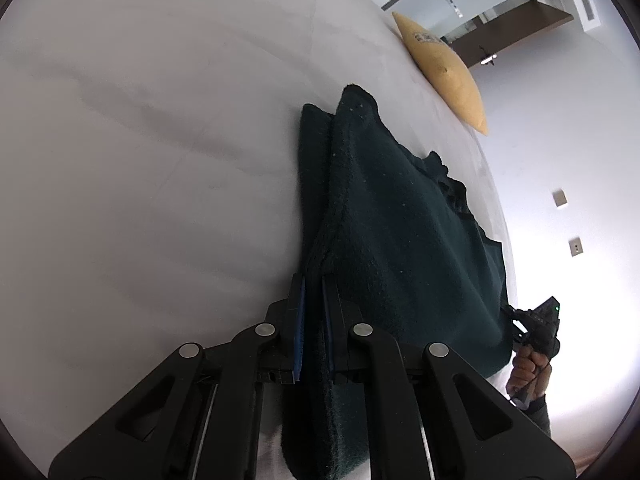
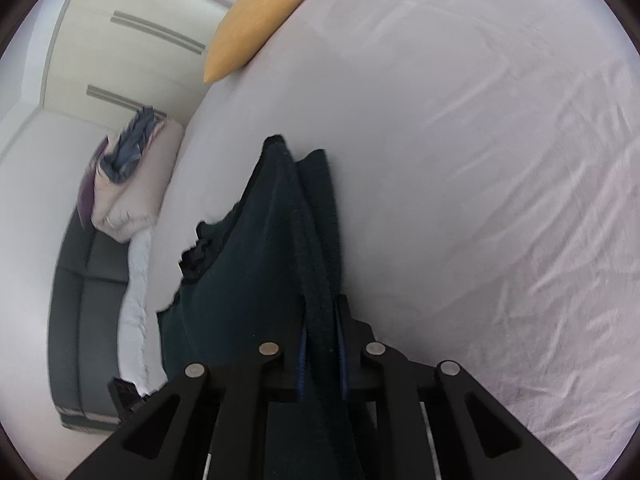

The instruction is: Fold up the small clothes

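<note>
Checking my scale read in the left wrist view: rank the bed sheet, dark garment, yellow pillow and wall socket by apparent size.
1. bed sheet
2. dark garment, though nearness to the camera enlarges it
3. yellow pillow
4. wall socket

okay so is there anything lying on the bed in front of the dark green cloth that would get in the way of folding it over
Nothing visible does. Both the left gripper and right gripper clamp the dark green cloth; ahead is bare white sheet. The yellow cushion sits far off.
</note>
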A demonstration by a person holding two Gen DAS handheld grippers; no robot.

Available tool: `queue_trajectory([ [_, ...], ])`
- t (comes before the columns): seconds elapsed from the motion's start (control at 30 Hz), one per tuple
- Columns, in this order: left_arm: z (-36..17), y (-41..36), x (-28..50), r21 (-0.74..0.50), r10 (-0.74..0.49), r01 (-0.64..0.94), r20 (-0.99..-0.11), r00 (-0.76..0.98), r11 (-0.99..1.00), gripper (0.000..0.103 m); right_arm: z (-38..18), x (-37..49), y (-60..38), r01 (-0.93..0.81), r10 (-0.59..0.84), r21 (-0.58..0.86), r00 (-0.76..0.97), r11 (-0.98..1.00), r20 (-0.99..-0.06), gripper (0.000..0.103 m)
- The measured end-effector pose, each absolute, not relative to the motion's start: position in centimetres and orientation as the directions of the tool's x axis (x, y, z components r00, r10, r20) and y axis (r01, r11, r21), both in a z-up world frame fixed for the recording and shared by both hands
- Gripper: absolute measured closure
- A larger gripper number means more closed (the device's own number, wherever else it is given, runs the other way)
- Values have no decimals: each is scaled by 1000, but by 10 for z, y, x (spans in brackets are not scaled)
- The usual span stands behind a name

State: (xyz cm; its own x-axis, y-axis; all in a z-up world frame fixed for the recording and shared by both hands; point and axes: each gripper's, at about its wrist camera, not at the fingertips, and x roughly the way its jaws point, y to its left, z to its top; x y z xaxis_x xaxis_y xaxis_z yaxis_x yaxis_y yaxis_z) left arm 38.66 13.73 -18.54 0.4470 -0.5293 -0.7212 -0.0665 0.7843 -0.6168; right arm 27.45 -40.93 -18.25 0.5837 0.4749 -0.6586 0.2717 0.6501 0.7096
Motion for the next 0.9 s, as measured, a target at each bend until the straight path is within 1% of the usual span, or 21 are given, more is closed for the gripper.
queue_trajectory([
  [0.1,-186,139,379,-609,-514,-69,-720,466,790,97,-185,269,-411,279,469,723,605,632,-643,91],
  [0.13,-184,142,375,-611,-512,-73,-717,473,788,97,-183,268,-410,277,467,720,605,636,-645,89],
  [0.17,-181,144,372,-610,-510,-70,-716,477,790,97,-179,267,-408,271,462,713,604,647,-649,85],
  [0.23,-172,146,370,-601,-504,-57,-715,484,798,97,-166,268,-404,250,446,684,599,685,-666,84],
  [0.3,-155,149,372,-567,-467,-47,-719,515,822,97,-153,269,-403,231,416,649,604,725,-680,74],
  [0.33,-148,149,375,-561,-460,-41,-716,525,827,97,-147,271,-403,222,402,636,613,739,-680,67],
  [0.37,-141,149,380,-559,-459,-34,-712,531,828,96,-142,273,-404,217,395,635,624,741,-674,64],
  [0.43,-130,143,398,-548,-454,-25,-716,530,836,94,-138,283,-405,217,397,646,635,731,-663,62],
  [0.47,-127,138,407,-534,-448,-14,-724,525,846,86,-138,289,-404,220,396,646,634,731,-665,62],
  [0.5,-124,131,419,-513,-442,3,-736,513,858,71,-140,297,-402,225,390,637,629,737,-673,62],
  [0.53,-124,123,433,-492,-431,8,-753,497,870,59,-142,303,-400,233,381,626,622,744,-684,62],
  [0.57,-123,119,443,-478,-416,3,-763,494,879,36,-144,308,-399,240,373,618,619,748,-691,62],
  [0.6,-121,115,454,-455,-393,3,-765,511,890,33,-145,315,-396,240,369,613,617,753,-695,62],
  [0.7,-120,106,479,-412,-352,-4,-785,510,911,33,-147,329,-390,230,359,596,615,770,-702,62],
  [0.77,-129,95,496,-368,-329,10,-817,473,930,33,-151,339,-385,226,347,567,598,792,-723,62],
  [0.8,-136,90,502,-331,-299,7,-842,449,944,44,-154,344,-383,222,342,553,589,803,-732,64],
  [0.83,-141,87,504,-304,-275,4,-856,439,953,54,-154,347,-382,223,327,535,584,815,-743,74],
  [0.87,-146,85,507,-260,-235,2,-872,430,966,68,-154,349,-381,224,313,516,580,827,-752,84],
  [0.9,-148,83,508,-233,-210,1,-876,435,972,73,-154,350,-382,225,306,507,577,832,-757,88],
])
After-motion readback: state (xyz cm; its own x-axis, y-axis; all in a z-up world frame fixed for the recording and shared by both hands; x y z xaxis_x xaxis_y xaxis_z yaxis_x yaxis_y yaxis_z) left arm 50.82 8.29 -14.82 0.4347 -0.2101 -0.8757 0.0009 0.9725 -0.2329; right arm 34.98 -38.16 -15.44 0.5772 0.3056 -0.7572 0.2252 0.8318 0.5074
